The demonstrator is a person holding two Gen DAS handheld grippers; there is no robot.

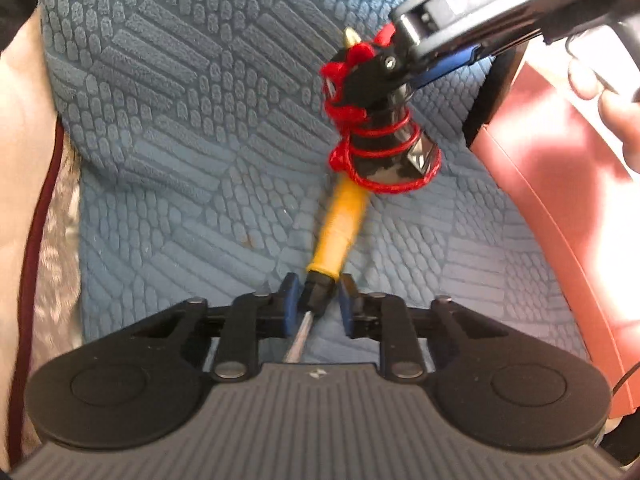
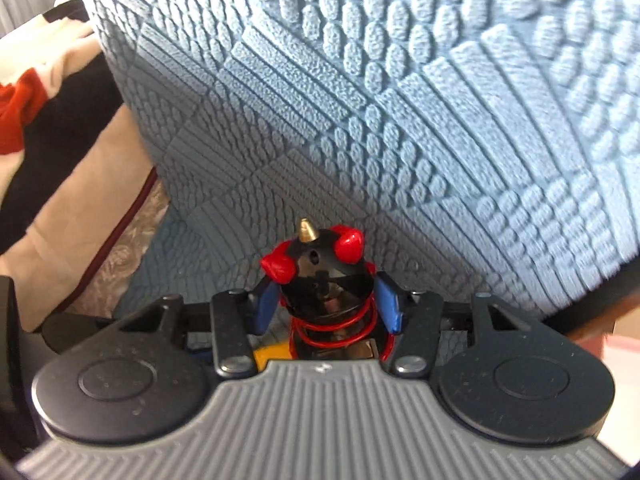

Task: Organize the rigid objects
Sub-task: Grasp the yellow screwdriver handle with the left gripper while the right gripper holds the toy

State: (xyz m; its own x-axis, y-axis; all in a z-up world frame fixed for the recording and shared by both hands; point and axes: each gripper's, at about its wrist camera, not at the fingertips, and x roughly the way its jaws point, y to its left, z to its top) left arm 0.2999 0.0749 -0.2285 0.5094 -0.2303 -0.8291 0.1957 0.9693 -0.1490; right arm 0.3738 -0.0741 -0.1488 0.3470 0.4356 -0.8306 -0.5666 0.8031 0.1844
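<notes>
A screwdriver with a yellow handle (image 1: 342, 228) and black collar lies on the blue textured cover (image 1: 180, 128). My left gripper (image 1: 318, 300) straddles the black collar with its blue pads (image 1: 289, 304) slightly apart from it. A black figurine with red cord and a gold tip (image 1: 380, 120) hangs above the handle, held by my right gripper (image 1: 404, 68). In the right wrist view my right gripper (image 2: 328, 304) is shut on the figurine (image 2: 324, 276), blue pads (image 2: 387, 304) on both sides. The yellow handle (image 2: 272, 354) peeks out below.
A pink box (image 1: 560, 216) stands at the right with a hand beside it. Beige fabric with a dark red trim (image 1: 36, 240) lies at the left edge of the cover. Red and black cloth (image 2: 24, 116) lies far left in the right wrist view.
</notes>
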